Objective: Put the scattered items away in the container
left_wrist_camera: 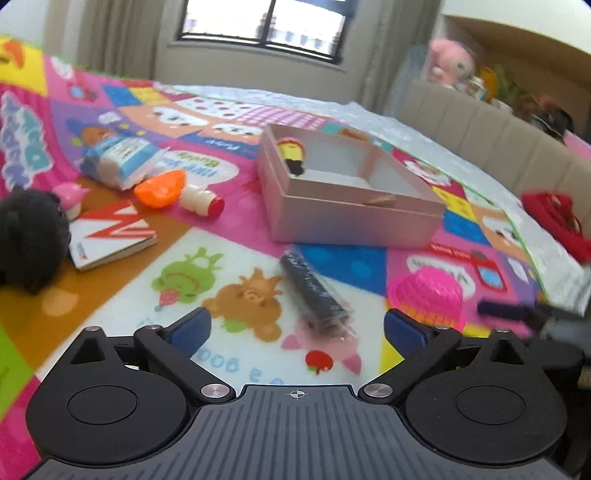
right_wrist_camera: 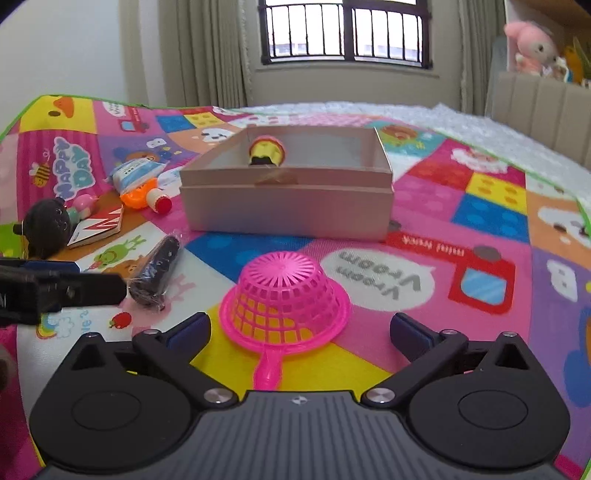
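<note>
A pink open box point(left_wrist_camera: 354, 218) point(right_wrist_camera: 288, 199) sits on the colourful play mat and holds a yellow-and-black toy point(left_wrist_camera: 291, 153) point(right_wrist_camera: 266, 150). My left gripper point(left_wrist_camera: 297, 326) is open, just above a black wrapped cylinder point(left_wrist_camera: 314, 291) point(right_wrist_camera: 157, 271) that lies between its fingers. My right gripper point(right_wrist_camera: 299, 328) is open around an upturned pink plastic strainer point(right_wrist_camera: 284, 299) point(left_wrist_camera: 428, 295). Further left lie a white card with a red letter point(left_wrist_camera: 110, 232), an orange toy point(left_wrist_camera: 159, 188), a white-and-red stamp point(left_wrist_camera: 201, 199), a blue-white packet point(left_wrist_camera: 118, 158), a pink figure point(left_wrist_camera: 72, 194) and a black plush point(left_wrist_camera: 29, 236).
The mat point(right_wrist_camera: 461, 236) covers a bed with a padded beige headboard point(left_wrist_camera: 480, 129) on the right. A red cloth item point(left_wrist_camera: 554, 218) lies at the mat's right edge. A window point(right_wrist_camera: 343, 33) and curtains are behind. Plush toys point(right_wrist_camera: 532, 44) sit on a shelf.
</note>
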Available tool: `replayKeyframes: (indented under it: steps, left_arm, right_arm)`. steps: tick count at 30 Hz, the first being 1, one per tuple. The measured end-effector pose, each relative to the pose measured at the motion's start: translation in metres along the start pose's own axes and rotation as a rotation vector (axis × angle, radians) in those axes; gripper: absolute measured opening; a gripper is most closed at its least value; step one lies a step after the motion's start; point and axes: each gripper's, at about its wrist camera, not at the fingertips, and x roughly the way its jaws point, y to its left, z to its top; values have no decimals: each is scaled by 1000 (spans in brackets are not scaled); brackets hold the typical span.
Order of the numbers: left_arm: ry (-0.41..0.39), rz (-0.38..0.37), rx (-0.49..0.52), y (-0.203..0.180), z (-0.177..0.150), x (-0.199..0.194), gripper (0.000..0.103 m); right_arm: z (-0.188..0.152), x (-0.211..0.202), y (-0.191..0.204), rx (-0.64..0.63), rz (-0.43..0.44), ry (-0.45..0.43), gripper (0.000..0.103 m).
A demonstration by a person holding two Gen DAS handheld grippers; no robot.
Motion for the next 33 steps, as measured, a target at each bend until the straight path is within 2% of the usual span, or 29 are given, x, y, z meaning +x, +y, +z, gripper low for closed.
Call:
replayKeyframes:
  steps: [3,6,10,13,15,17,19,22,24,26,28,33]
  left_arm:
    - [10,30,-76,5,1,4,103]
    - [8,-13,-106,12,5,3,103]
    - [41,-64,-74,9,8,4,103]
    - [86,-100,-57,2,9,12,103]
    - [103,-124,-58,-3,10,17,103]
    - [99,-127,-58,-7,9,21,103]
    - [95,-153,-72,-11,8,24,103]
    - [94,-264,-42,-25,4,22,103]
    - [78,-328,35,-41,-1,15,103]
    - [48,-347,87,-48,-7,6,103]
    - [13,-322,112,-47,-9,0,103]
    - [-53,-159,167,-30,7,5,103]
  right_arm:
    - [-3,4,-4,29,6,16,103]
    - [-5,3,-2,19,7,16,103]
    - [-8,3,-5,67,9,6,103]
    - [-12,0,-2,26,17,13,103]
    - [-8,-4,-5,-29,65,37,103]
    - [-4,-15,-16,-5,95,31,103]
    - [-2,-31,-29,44,39,-36,103]
    - [-1,-46,-51,91,-80,-112,103]
    - [-1,-48,-65,131,-150,-117,103]
    - [-3,-46,-76,174,-167,-103,103]
    - [-3,-42,-83,212,-154,-84,103]
    - [-8,-27,-69,177,-136,-51,103]
